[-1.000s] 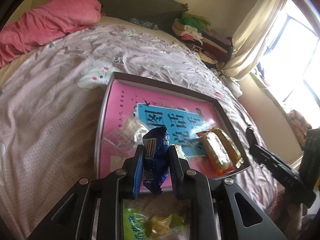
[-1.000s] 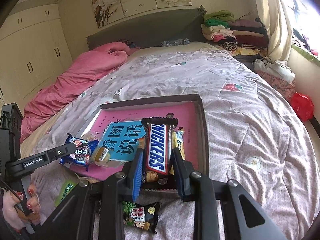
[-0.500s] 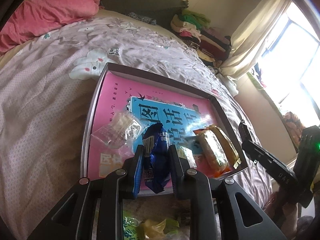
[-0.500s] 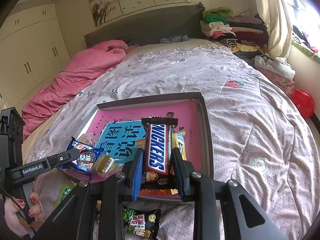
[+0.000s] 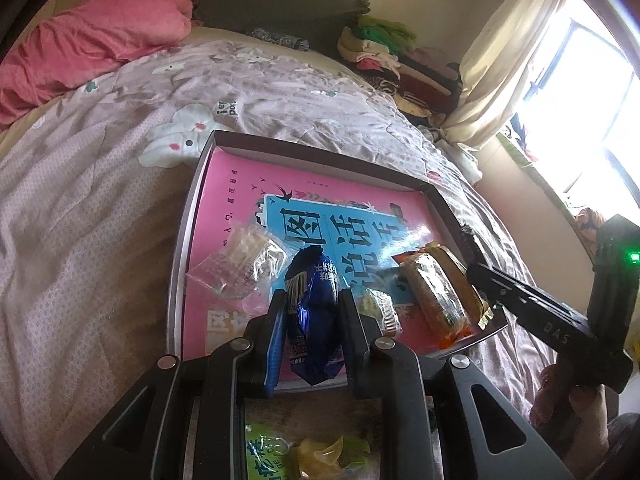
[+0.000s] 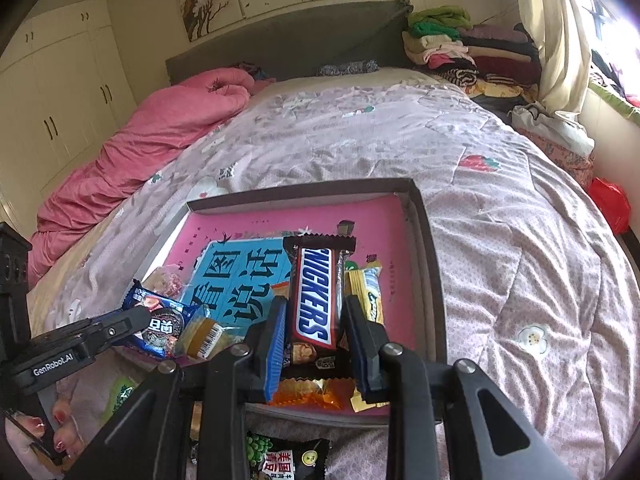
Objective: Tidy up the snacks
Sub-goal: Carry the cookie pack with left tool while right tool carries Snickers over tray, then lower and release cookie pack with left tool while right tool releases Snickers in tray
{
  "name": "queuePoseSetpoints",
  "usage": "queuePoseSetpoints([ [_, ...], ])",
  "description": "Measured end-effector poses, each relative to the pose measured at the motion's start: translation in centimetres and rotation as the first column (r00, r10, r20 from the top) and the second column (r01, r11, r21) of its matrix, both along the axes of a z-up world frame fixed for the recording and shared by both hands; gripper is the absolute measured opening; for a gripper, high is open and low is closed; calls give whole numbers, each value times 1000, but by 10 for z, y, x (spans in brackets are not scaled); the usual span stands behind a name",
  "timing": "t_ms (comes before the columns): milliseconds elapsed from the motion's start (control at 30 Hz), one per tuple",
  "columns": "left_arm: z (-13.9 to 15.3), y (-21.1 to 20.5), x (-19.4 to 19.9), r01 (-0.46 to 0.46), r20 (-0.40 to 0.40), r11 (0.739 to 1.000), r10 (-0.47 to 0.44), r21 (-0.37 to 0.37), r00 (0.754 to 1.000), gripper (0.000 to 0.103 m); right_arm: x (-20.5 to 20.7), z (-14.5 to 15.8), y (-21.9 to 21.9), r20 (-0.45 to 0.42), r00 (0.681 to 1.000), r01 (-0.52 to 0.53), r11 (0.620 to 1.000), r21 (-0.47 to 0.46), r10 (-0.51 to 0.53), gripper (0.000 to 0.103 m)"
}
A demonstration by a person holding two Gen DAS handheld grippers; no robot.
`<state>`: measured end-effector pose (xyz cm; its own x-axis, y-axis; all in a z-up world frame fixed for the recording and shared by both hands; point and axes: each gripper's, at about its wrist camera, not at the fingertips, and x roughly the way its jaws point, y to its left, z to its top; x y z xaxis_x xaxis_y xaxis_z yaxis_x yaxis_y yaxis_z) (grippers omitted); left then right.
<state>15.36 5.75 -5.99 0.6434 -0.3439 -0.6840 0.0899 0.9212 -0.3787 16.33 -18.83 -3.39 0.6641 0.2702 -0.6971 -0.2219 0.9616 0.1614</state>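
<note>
I see a bed [image 6: 500, 240] under a lilac printed quilt. Lying directly on it — a dark-rimmed tray [image 6: 434, 280] near me, a green snack packet [image 5: 276, 456] just before the tray's near edge, a dark packet [image 6: 288, 460] beside it, and a rumpled pink duvet [image 6: 160, 140] along the far side.

Blue cookie packet [image 5: 314, 312] and Snickers bar [image 6: 316, 300] upright over pink-lined tray [image 6: 434, 280].
</note>
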Motion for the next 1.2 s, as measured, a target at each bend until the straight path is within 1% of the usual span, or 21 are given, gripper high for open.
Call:
queuePoseSetpoints([
  [100, 0, 1, 1, -1, -4, 1000, 1, -6, 1000, 25, 4, -6, 1, -25, 1000, 0, 1000, 11, 1, 29],
  [367, -1, 2, 1, -3, -2, 1000, 3, -5, 1000, 25, 6, -16, -3, -46, 999, 27, 1000, -10, -27, 29],
  [733, -1, 3, 1, -4, -4, 1000, 4, -6, 1000, 25, 3, -17, -5, -35, 998, 56, 998, -28, -57, 29],
  [1200, -1, 4, 1, -4, -2, 1000, 4, -1, 1000, 26, -1, -15, -6, -22, 999, 47, 999, -20, -48, 29],
])
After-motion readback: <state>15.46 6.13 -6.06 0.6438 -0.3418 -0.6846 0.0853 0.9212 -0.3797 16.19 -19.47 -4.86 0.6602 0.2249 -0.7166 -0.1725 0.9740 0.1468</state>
